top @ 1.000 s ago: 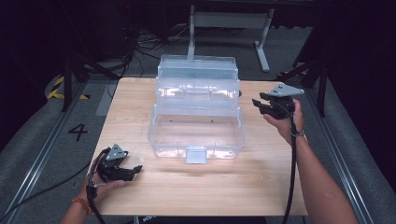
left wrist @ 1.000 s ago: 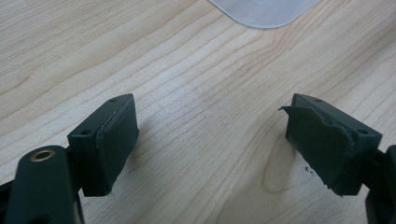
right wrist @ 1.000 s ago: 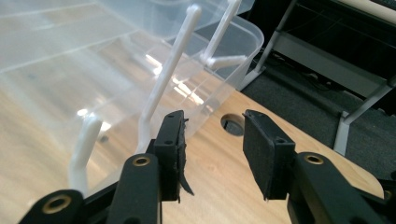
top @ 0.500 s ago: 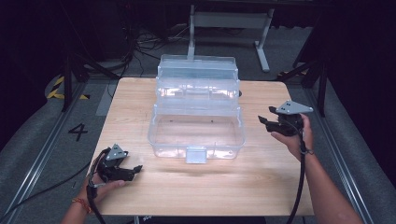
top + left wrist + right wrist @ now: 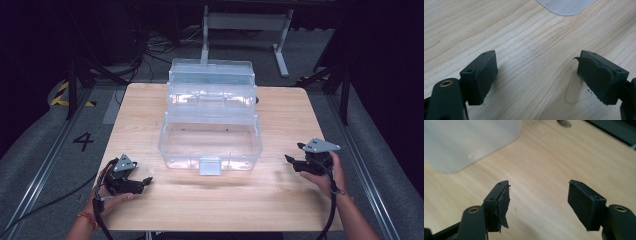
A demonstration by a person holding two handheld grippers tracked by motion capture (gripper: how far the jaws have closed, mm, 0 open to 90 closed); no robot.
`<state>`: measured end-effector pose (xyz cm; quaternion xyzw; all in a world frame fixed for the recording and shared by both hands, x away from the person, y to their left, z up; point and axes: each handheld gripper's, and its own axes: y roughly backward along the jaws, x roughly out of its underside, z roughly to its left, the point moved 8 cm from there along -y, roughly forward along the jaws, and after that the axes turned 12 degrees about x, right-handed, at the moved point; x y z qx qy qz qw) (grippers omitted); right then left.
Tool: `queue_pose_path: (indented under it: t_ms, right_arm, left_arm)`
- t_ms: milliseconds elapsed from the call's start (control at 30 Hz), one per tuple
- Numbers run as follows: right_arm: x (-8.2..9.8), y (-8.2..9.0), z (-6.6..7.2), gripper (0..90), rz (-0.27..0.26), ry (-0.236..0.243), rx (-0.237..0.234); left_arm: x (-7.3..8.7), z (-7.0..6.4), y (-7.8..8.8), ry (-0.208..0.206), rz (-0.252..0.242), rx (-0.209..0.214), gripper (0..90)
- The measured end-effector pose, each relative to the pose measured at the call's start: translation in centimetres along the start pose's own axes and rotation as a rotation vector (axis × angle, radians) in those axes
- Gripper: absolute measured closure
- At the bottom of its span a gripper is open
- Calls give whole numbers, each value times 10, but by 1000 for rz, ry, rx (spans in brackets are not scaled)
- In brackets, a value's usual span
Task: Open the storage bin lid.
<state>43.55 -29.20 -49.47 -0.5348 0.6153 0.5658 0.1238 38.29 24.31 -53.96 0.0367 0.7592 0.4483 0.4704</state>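
**Right gripper comes down beside the clear box**

Since the earlier frames, the right gripper (image 5: 295,161) has dropped from beside the box's back corner to the table (image 5: 280,200) near the clear plastic box (image 5: 210,135), its jaws just opening. The left gripper (image 5: 145,181) rests at the near left corner.

Left gripper view: jaws wide apart, empty, over bare wood.

Right gripper view: jaws spread, nothing between them; the box's corner (image 5: 469,142) lies ahead to the left.
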Motion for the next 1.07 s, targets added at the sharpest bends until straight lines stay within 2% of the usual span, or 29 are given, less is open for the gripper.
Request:
queue_pose_path:
  t_ms: [33, 67, 100, 300, 333, 367, 433, 567, 600, 667, 733, 767, 1000, 1033, 1067]
  right_arm:
    - [0, 0, 0, 343, 0, 0, 0]
    - [16, 4, 1, 339, 20, -14, 7]
    - [22, 6, 1, 338, 25, -24, 2]
    - [50, 19, 6, 328, 52, -40, -1]
    - [50, 19, 6, 328, 52, -40, -1]
    - [59, 23, 7, 322, 62, -60, 8]
    - [67, 25, 6, 316, 73, -67, 12]
    - [75, 28, 3, 302, 59, -154, -24]
    - [77, 28, 1, 286, 66, -170, -18]
    - [79, 29, -1, 279, 77, -184, -26]
    - [81, 30, -1, 272, 89, -209, -59]
    - [81, 30, -1, 266, 92, -217, -71]
    - [81, 29, 0, 249, 93, -210, -70]
    - [81, 29, -1, 244, 94, -211, -68]
    - [81, 29, -1, 241, 95, -213, -67]
  left_arm:
    - [0, 0, 0, 0, 0, 0, 172]
    - [0, 0, 0, 0, -3, 0, 172]
    - [0, 0, 0, 0, -2, -1, 172]
    - [0, 0, 0, -1, -2, 0, 172]
    - [0, 0, 0, -1, -2, 0, 172]
    - [0, 0, 0, 0, -3, 2, 172]
    - [0, 0, 0, -3, -1, 2, 172]
    - [0, 0, 0, -2, -1, 2, 172]
    - [0, 0, 0, -1, -4, 3, 172]
    - [0, 0, 0, -2, -3, 3, 171]
    - [0, 0, 0, 0, 0, 2, 171]
    - [0, 0, 0, 0, -2, 2, 170]
    - [0, 0, -1, -1, -5, 4, 169]
    - [-1, 1, 0, -18, -2, 1, 168]
    - [-1, 1, -1, -12, -6, -1, 167]
